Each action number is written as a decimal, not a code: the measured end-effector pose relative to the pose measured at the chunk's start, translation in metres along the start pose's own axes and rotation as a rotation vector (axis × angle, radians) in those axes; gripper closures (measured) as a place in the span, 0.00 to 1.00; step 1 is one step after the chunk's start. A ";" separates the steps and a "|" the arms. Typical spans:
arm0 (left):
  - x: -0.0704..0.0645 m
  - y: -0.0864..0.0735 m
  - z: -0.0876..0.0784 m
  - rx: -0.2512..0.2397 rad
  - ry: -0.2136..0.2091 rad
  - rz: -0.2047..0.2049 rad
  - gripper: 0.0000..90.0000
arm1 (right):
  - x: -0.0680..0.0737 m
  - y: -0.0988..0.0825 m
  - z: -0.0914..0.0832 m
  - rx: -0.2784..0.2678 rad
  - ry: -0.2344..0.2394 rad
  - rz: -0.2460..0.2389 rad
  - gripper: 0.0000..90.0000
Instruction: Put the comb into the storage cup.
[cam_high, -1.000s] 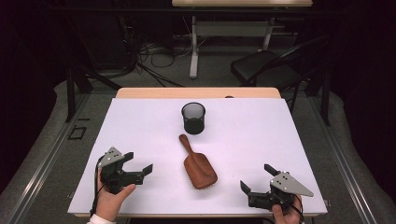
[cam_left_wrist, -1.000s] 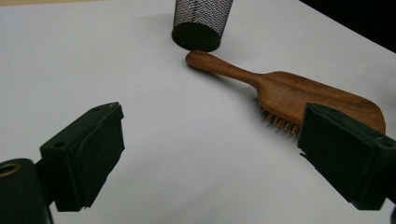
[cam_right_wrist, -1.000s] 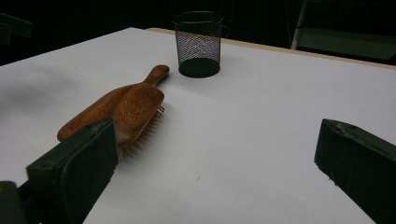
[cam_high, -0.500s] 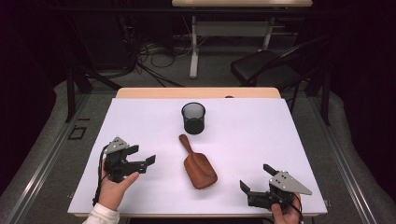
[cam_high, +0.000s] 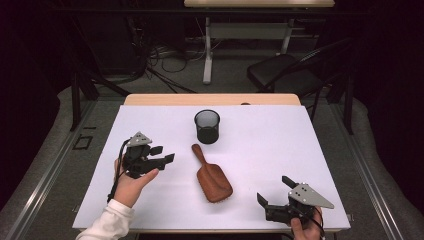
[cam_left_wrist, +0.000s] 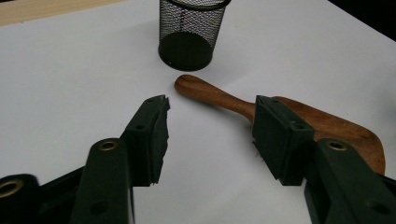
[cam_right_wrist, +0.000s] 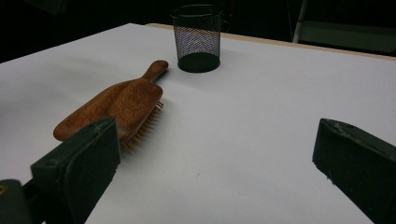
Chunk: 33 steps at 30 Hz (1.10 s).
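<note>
While the wooden hairbrush (cam_high: 213, 176) lies flat near the middle of the white worktop (cam_high: 260, 145), nothing is touching it. Its bristles face down, and its thin handle points up the worktop toward the black mesh cup (cam_high: 207, 126). The cup stands upright just past the end of the handle, close to it but not touching.

To the left of the brush sits the left gripper (cam_high: 161, 155), held in a hand (cam_high: 131, 184) with a white sleeve. It points across the worktop toward the brush handle. Its fingers (cam_left_wrist: 152, 135) have just been closing, and now they stand partly spread — there is only bare worktop between them. In the left gripper view, the brush handle (cam_left_wrist: 212, 95) lies just past the tips, and the far finger covers part of the brush.

Down at the near right corner of the worktop is the right gripper (cam_high: 274, 194), well apart from the brush. Its fingers (cam_right_wrist: 81, 163) are spread wide — nothing is pinched between them. In the right gripper view, the brush (cam_right_wrist: 121, 106) lies ahead on the left, with its bristles showing along one edge, and the mesh cup (cam_right_wrist: 198, 37) stands farther back.
</note>
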<state>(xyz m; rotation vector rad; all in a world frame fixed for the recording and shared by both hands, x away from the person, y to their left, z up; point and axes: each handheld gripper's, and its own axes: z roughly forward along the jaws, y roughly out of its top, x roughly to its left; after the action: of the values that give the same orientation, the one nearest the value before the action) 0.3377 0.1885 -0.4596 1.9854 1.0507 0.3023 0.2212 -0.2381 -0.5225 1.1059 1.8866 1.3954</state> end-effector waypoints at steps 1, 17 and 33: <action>0.000 0.002 0.002 0.006 -0.012 -0.007 0.51 | 0.000 0.000 0.000 0.000 0.001 0.001 0.01; -0.022 0.029 0.034 0.056 -0.043 0.039 0.60 | 0.000 0.000 0.001 0.005 0.010 -0.004 0.01; -0.022 0.041 0.072 0.117 -0.020 0.011 0.68 | -0.002 0.000 0.000 0.004 0.012 -0.005 0.01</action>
<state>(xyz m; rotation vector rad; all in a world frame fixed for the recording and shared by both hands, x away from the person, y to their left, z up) 0.3863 0.1188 -0.4679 2.0942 1.0666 0.2312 0.2224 -0.2400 -0.5226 1.0958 1.8999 1.3990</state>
